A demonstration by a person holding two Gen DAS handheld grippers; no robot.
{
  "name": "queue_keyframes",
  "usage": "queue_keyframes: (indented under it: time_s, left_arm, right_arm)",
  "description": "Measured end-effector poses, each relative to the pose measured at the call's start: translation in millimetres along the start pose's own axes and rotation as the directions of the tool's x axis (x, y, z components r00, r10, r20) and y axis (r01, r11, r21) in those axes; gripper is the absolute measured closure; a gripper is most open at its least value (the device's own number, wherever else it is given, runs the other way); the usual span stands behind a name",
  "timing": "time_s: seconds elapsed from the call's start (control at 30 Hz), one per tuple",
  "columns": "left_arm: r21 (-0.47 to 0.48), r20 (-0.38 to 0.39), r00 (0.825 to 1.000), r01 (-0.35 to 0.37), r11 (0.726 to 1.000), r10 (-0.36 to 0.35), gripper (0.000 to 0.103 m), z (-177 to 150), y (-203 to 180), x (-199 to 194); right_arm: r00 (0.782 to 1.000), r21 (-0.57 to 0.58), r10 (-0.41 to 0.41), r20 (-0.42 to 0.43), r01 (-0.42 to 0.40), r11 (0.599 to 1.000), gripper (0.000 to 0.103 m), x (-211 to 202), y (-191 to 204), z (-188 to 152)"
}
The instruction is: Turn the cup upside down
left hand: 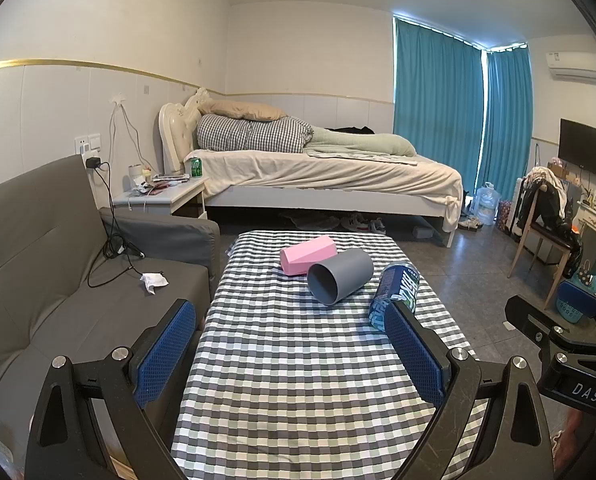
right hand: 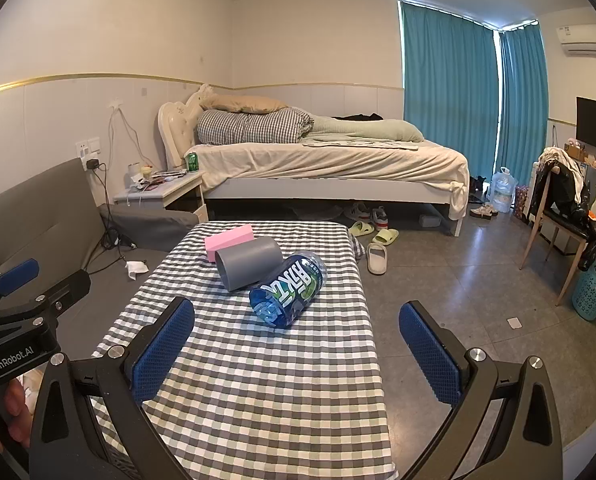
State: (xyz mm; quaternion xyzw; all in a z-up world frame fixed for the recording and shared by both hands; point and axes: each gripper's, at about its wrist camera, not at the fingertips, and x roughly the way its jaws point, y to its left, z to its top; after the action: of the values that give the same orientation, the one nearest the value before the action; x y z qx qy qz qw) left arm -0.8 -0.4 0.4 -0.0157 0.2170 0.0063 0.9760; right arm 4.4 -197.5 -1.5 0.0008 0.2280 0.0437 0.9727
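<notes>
Cup: grey plastic cup (left hand: 340, 276) lies on its side on the checkered tablecloth (left hand: 298, 360), mouth toward the cameras.
Neighbours: pink foam block (left hand: 307, 255) touching behind; blue-labelled water bottle (right hand: 288, 289) lying just beside.
Left gripper (left hand: 292, 344): jaws spread, holding nothing.
Right gripper (right hand: 296, 346): jaws spread, holding nothing.

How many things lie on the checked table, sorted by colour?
Pink: 1, the pink block
Grey: 1, the grey cup, on its side
Blue: 1, the blue bottle, on its side
Total: 3, all on the table; neither claw holds anything.
</notes>
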Motion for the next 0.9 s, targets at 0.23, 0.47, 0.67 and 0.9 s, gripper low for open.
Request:
queue_keyframes:
  time_s: [0.23, 0.47, 0.67, 0.9]
  left_arm:
    - [0.000, 0.000, 1.000, -0.001, 1.000, 0.001, 0.005, 0.0, 0.0, 0.0]
    - [0.002, 0.000, 1.000, 0.001, 1.000, -0.001, 0.005, -1.8, -1.0, -1.4]
    - [0.001, -0.002, 1.000, 0.000, 1.000, 0.000, 0.005, -1.6, -1.1, -1.1]
    - [0.001, -0.001, 1.000, 0.000, 1.000, 0.000, 0.005, -1.6, -1.1, -1.0]
  right_arm:
    - [1.000, 0.000, 0.000, 0.000, 0.000, 1.000, 0.000, 0.0, 0.0, 0.2]
    - [1.000, 0.000, 0.003, -0.002, -0.003, 1.000, 0.000, 0.1, -1.5, 0.2]
    - [1.000, 0.001, 0.003, -0.003, -0.003, 1.000, 0.000, 0.2, -1.6, 0.4]
    - [1.000, 0.000, 0.003, -0.003, -0.003, 1.000, 0.000, 0.2, -1.3, 0.3]
